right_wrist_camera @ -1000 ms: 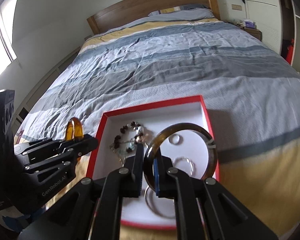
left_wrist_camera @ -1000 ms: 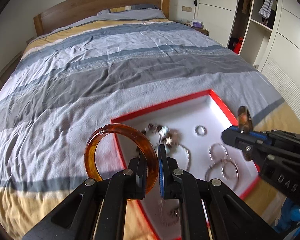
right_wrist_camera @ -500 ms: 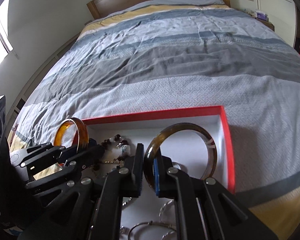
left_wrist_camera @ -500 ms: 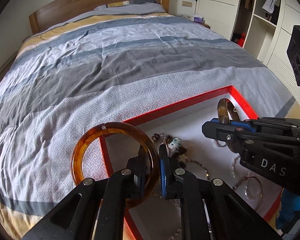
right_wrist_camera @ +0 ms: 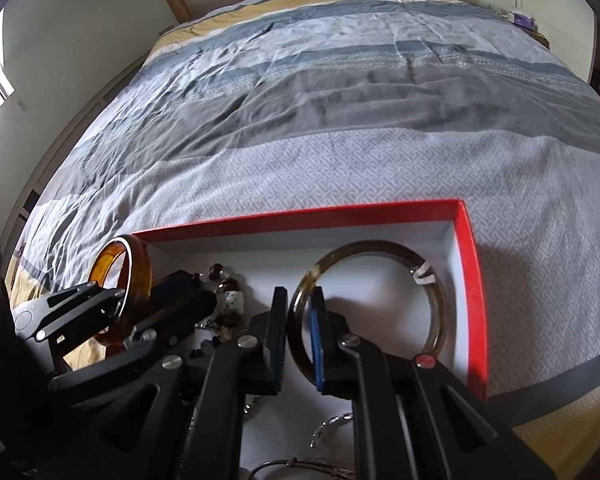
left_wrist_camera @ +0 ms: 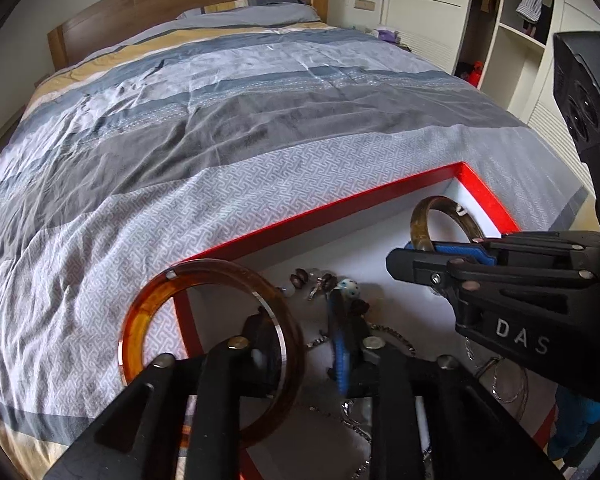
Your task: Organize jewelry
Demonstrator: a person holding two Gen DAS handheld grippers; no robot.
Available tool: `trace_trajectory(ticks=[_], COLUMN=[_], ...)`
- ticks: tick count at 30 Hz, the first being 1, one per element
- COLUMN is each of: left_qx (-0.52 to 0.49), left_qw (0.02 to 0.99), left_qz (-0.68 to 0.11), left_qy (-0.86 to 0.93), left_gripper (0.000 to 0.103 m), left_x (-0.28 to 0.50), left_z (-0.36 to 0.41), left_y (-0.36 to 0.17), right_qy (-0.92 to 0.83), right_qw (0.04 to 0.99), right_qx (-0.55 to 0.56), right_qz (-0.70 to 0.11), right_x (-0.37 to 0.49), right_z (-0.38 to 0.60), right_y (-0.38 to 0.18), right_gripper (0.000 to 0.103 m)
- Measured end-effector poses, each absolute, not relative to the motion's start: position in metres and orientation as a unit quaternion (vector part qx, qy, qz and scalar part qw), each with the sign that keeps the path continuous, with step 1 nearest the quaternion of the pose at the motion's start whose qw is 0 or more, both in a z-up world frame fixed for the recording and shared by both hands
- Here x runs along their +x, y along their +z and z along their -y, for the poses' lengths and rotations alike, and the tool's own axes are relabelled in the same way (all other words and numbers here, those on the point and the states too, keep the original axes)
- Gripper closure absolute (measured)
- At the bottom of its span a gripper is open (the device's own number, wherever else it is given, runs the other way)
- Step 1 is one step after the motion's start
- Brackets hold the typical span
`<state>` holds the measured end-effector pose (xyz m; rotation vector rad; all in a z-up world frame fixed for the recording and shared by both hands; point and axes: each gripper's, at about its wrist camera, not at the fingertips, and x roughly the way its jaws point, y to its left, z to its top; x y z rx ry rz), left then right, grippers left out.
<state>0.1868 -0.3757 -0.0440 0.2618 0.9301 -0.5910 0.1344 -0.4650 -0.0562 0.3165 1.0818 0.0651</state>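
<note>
A red-rimmed white tray (left_wrist_camera: 340,208) (right_wrist_camera: 300,216) lies on the bed. My left gripper (left_wrist_camera: 300,320) (right_wrist_camera: 160,292) is over its left corner and its jaws are opening. The amber bangle (left_wrist_camera: 148,304) (right_wrist_camera: 138,264) stands between them, leaning on the left finger, clear of the blue pad. My right gripper (right_wrist_camera: 298,300) (left_wrist_camera: 404,254) is low in the tray's far right corner, its jaws also opening. The dark brown bangle (right_wrist_camera: 436,312) (left_wrist_camera: 418,216) stands upright between them with a thin gap showing. A beaded bracelet (left_wrist_camera: 344,286) (right_wrist_camera: 232,300) lies in the tray.
Silver hoops (left_wrist_camera: 508,384) (right_wrist_camera: 332,424) and a thin chain (left_wrist_camera: 396,336) lie in the near part of the tray. The striped bedspread (left_wrist_camera: 220,120) stretches to a wooden headboard (left_wrist_camera: 180,8). White wardrobes (left_wrist_camera: 500,40) stand to the right.
Both grippers have come down and forward to the tray with their bangles. The left jaws have spread off the amber bangle; the right jaws have widened slightly around the brown one.
</note>
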Motion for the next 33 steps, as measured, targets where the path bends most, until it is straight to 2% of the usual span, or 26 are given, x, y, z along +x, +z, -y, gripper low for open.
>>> trace_trajectory(ticks=[1,2,3,5,12,15,25,33], left_qx=[0.123,0.122,0.121,0.119,0.120,0.107,0.072,0.074], left_qw=[0.843,0.843,0.843,0.841,0.838,0.843,0.844,0.819], left_qz=[-0.441,-0.442,-0.442,-0.444,-0.440,-0.435,-0.427,-0.437], left_qy=[-0.281,-0.281,-0.282,-0.284,-0.300,-0.299,-0.317,-0.364], left_gripper=[0.064,0.060,0.059,0.058,0.052,0.041,0.038,0.038], left_x=[0.186,0.185,0.184,0.182,0.167,0.157,0.107,0.073], left_z=[0.375,0.374,0.374,0.372,0.363,0.350,0.319,0.347], left_y=[-0.044,-0.043,-0.043,-0.042,-0.027,-0.012,0.027,0.019], right_qy=[0.029,0.027,0.025,0.022,0.005,0.001,-0.016,-0.038], right_qw=[0.845,0.845,0.845,0.845,0.845,0.848,0.859,0.863], right_qx=[0.149,0.145,0.142,0.138,0.141,0.143,0.152,0.163], right_qz=[-0.513,-0.514,-0.515,-0.516,-0.516,-0.510,-0.488,-0.477], right_x=[0.134,0.134,0.132,0.130,0.113,0.102,0.042,-0.007], right_z=[0.465,0.465,0.464,0.465,0.473,0.476,0.460,0.460], right_y=[-0.055,-0.054,-0.053,-0.052,-0.040,-0.028,0.015,0.028], right_gripper=[0.091,0.086,0.080,0.076,0.075,0.075,0.069,0.069])
